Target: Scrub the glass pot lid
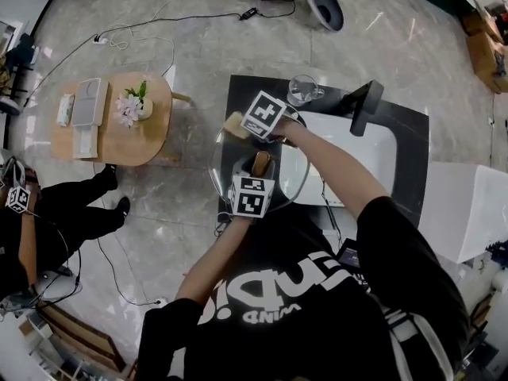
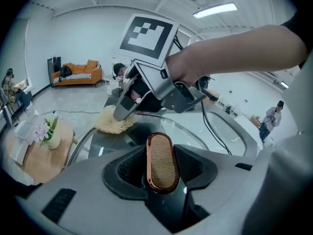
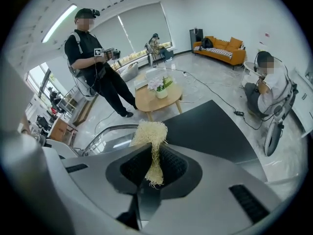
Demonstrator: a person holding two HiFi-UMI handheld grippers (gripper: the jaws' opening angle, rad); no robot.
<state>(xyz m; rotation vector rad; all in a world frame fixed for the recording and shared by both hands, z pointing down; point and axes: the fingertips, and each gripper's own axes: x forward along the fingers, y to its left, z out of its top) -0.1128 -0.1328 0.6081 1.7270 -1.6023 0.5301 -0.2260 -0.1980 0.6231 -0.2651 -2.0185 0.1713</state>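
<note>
The glass pot lid (image 1: 290, 182) is held over the black counter's left edge, partly above the sink. My left gripper (image 1: 259, 170) is shut on the lid's wooden, copper-rimmed knob (image 2: 162, 166), which stands between the jaws in the left gripper view. My right gripper (image 1: 243, 125) is shut on a pale fibrous scrub pad (image 1: 235, 124). In the left gripper view the pad (image 2: 112, 122) rests on the lid's far rim (image 2: 93, 133) under the right gripper (image 2: 122, 111). The right gripper view shows the pad (image 3: 150, 140) pinched between the jaws, with the lid's edge (image 3: 105, 133) beyond.
A white sink basin (image 1: 361, 153) sits in the black counter (image 1: 409, 145) with a black faucet (image 1: 363, 106) and a glass cup (image 1: 302, 90) behind. A round wooden table (image 1: 127, 137) with flowers stands left. Cables cross the floor. A seated person (image 1: 48, 221) is at far left.
</note>
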